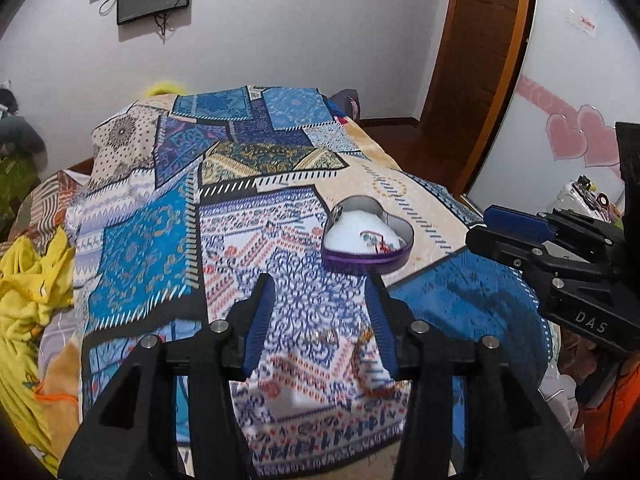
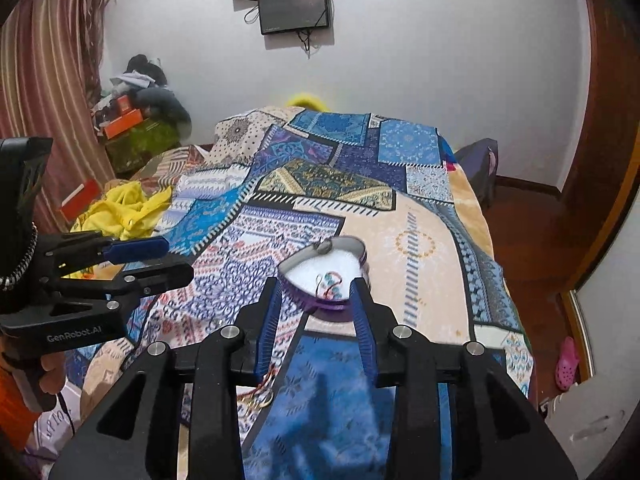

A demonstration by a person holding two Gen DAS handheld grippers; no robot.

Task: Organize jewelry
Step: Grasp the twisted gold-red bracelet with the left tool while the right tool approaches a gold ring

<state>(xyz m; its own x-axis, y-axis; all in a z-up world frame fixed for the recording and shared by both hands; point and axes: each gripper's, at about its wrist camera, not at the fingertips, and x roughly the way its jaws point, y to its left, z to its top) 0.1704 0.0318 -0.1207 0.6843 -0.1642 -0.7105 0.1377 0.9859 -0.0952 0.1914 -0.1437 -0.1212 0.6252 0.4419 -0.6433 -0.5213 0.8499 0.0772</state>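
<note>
Cloth, far left: yellow cloth [image 1: 28, 280], crumpled at the left edge of the bed, well apart from the tin.
Left gripper [image 1: 320, 312]: blue-padded fingers spread apart, nothing between them, hovering over the patterned bedspread [image 1: 152, 240].
Loose jewelry [image 1: 360, 340]: blurred reddish and gold strands lying on the bedspread, near side, just beside the right-hand finger of the left gripper; kind of pieces cannot be told.
Tin: heart-shaped tin [image 1: 368, 258] with purple wall and white lining, resting on the bedspread farther out than the left gripper and a little right of it; lid off.
Contents of tin: small beaded piece [image 1: 374, 240] with teal and red on the white lining, at the near right of the tin.
Right gripper [image 2: 316, 308]: fingers apart, gripping nothing, tips straddling the near edge of the tin in its own view; touching or not cannot be told.
Wall, far side: two dark screens [image 2: 294, 8] mounted one below the other.
Far right: wooden door [image 1: 480, 60].
</note>
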